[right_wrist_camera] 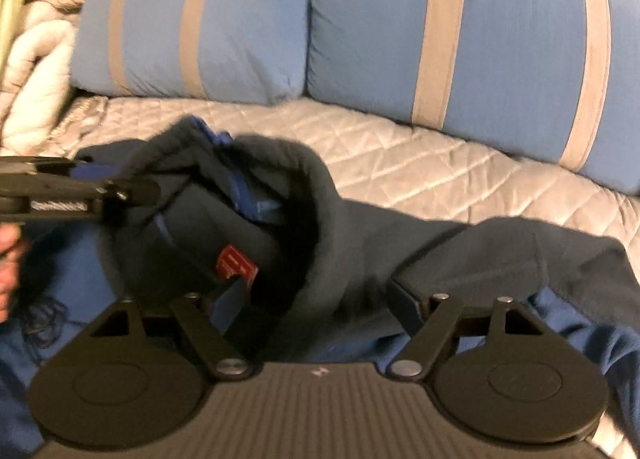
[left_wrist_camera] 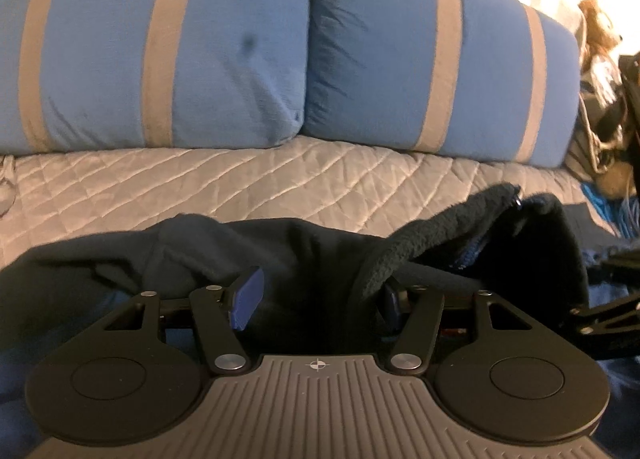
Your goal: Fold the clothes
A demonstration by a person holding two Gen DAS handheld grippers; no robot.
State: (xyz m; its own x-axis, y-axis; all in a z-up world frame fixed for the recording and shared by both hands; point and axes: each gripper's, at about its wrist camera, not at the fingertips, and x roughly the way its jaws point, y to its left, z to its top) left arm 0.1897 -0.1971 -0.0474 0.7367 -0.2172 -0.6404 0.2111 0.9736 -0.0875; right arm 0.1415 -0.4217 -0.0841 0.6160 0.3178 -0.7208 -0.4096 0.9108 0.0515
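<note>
A: Garment (left_wrist_camera: 304,259), dark navy fleece with a collar, lying crumpled on the quilted bed (left_wrist_camera: 280,179), near its front edge and well short of the two blue striped pillows (left_wrist_camera: 400,59) along the back.

B: Left gripper (left_wrist_camera: 316,301)?

A: Jaws partly apart; fleece lies between them and drapes over the right-hand pad, but whether the pads press on it cannot be told.

B: Right gripper (right_wrist_camera: 320,303)?

A: Jaws spread wide, standing over the collar beside a red label (right_wrist_camera: 236,263); nothing is clamped. In the right wrist view the left gripper enters from the left edge, a hand (right_wrist_camera: 8,259) behind it.
</note>
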